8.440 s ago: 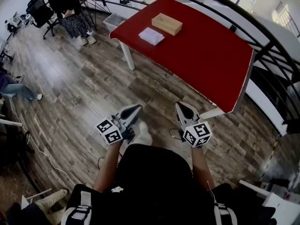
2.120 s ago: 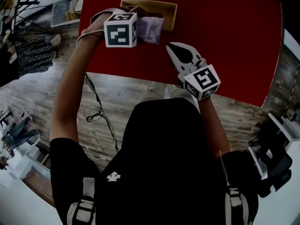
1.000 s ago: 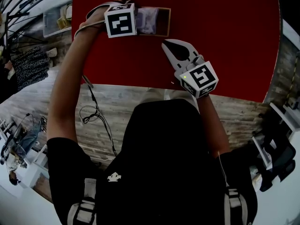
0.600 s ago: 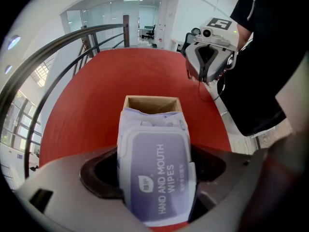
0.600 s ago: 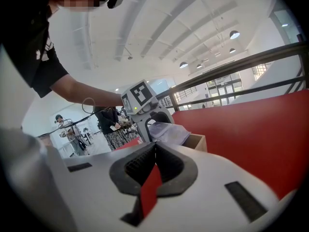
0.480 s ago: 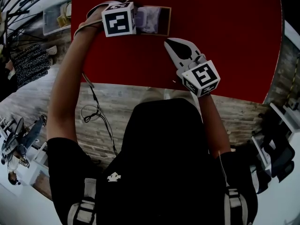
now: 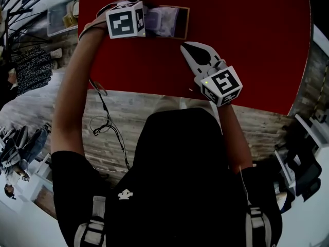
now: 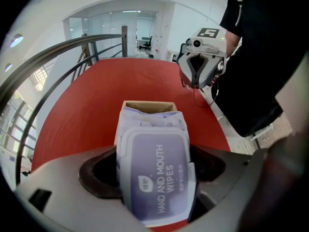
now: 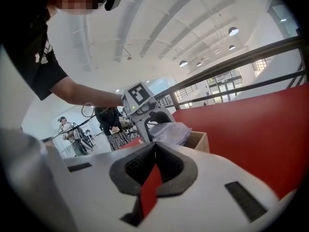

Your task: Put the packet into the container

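Nearest the operator's body, the right gripper [image 7: 187,47] is hovering over the near part of the red table [image 7: 247,45]. Its jaws are resting together with nothing between them; only a sliver of red tabletop is showing through the slot behind the pads in the right gripper view.

Farther out, at the end of the outstretched left arm, the left gripper [image 8: 153,170] is clamping the packet [image 8: 150,124]. Both pads are pressing against the long sides of this lavender pack of hand and mouth wipes, and the printed lid is facing up toward the camera.

Beyond the jaws, the far end of the packet is projecting over the open top of the container [image 8: 147,104], a shallow wooden box that is sitting on the table. The right gripper view is showing the packet rising above the box rim [image 9: 202,140]; whether it is touching the box floor cannot be determined.

Past the table's far edge, a dark metal railing [image 8: 58,52] is curving around the platform.
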Action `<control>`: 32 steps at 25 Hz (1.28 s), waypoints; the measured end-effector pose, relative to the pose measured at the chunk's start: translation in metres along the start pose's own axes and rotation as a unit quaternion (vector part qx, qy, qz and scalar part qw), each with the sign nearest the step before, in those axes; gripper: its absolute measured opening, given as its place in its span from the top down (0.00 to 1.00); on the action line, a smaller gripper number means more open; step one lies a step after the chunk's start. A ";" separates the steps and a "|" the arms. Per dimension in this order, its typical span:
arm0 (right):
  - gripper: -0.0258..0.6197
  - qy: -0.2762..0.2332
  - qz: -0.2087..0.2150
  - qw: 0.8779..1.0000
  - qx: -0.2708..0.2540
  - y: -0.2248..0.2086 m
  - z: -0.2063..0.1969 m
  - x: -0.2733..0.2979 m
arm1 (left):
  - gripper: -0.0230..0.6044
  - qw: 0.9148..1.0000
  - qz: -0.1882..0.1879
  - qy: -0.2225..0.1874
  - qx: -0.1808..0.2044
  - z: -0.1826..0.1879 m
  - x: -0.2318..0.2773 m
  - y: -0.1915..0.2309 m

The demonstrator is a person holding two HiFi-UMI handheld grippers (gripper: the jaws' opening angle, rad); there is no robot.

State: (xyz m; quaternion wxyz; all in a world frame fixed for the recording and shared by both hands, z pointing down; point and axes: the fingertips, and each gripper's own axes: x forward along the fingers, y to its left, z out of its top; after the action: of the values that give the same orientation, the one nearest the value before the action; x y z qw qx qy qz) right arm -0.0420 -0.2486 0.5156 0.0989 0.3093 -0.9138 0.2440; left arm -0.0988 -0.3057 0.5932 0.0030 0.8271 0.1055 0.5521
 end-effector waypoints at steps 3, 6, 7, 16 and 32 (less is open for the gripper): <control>0.93 0.002 0.004 1.000 0.000 0.002 -0.002 0.006 | 0.21 1.000 -0.003 -0.013 -0.010 -0.007 -0.005 -0.004; 0.93 0.002 0.003 1.000 0.001 0.000 -0.001 0.004 | 0.11 1.000 -0.004 -0.009 -0.013 -0.008 -0.007 -0.008; 0.93 0.001 0.001 1.000 0.001 -0.001 0.000 0.003 | 0.11 1.000 -0.003 -0.010 -0.014 -0.008 -0.007 -0.008; 0.93 -0.013 -0.001 1.000 -0.015 0.008 0.017 -0.003 | 0.12 0.952 0.104 -0.221 -0.186 0.025 -0.068 -0.008; 0.93 -0.026 0.050 0.995 -0.085 0.083 0.052 -0.029 | 0.43 0.751 0.219 -0.529 -0.328 0.060 -0.154 -0.140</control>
State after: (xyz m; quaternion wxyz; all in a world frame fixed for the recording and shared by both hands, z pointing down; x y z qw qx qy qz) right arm -0.0713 -0.2026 0.4290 0.0889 0.2601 -0.9478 0.1617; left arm -0.1248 -0.1892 0.4119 0.2086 0.9357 -0.2843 0.0124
